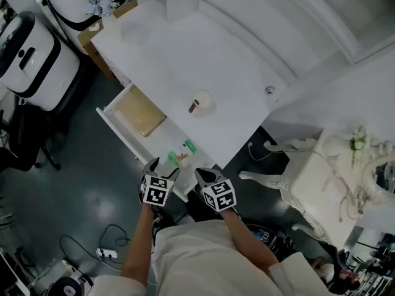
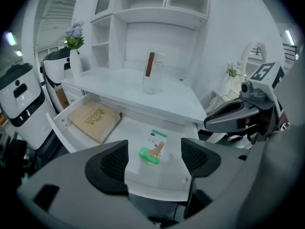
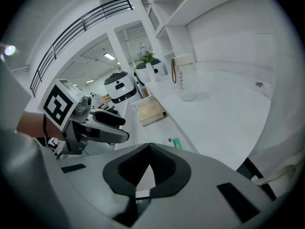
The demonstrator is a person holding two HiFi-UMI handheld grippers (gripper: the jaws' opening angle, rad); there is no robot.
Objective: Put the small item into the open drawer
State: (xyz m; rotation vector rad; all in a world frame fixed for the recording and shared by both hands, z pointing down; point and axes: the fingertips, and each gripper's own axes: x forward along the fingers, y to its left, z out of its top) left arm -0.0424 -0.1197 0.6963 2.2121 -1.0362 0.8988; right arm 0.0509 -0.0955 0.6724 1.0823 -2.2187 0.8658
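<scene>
The small item (image 1: pixel 179 157), a green packet with a tan piece on it, lies in the open white drawer (image 1: pixel 117 128) near its right end. It sits beside a white and green card (image 1: pixel 189 145). My left gripper (image 1: pixel 162 167) hovers just in front of the drawer, open and empty. In the left gripper view the packet (image 2: pixel 150 153) shows between the spread fingers (image 2: pixel 108 163). My right gripper (image 1: pixel 207 176) is beside it, shut on nothing; its tips meet (image 3: pixel 149 149) in the right gripper view, where the packet (image 3: pixel 176 143) lies beyond them.
A tan book (image 1: pixel 141 113) fills the drawer's left part. A glass jar (image 1: pixel 200 102) with a brown stick stands on the white desk (image 1: pixel 166 54). White machines (image 1: pixel 34 54) stand left, an ornate white table (image 1: pixel 321 184) right, and cables (image 1: pixel 105 251) lie on the dark floor.
</scene>
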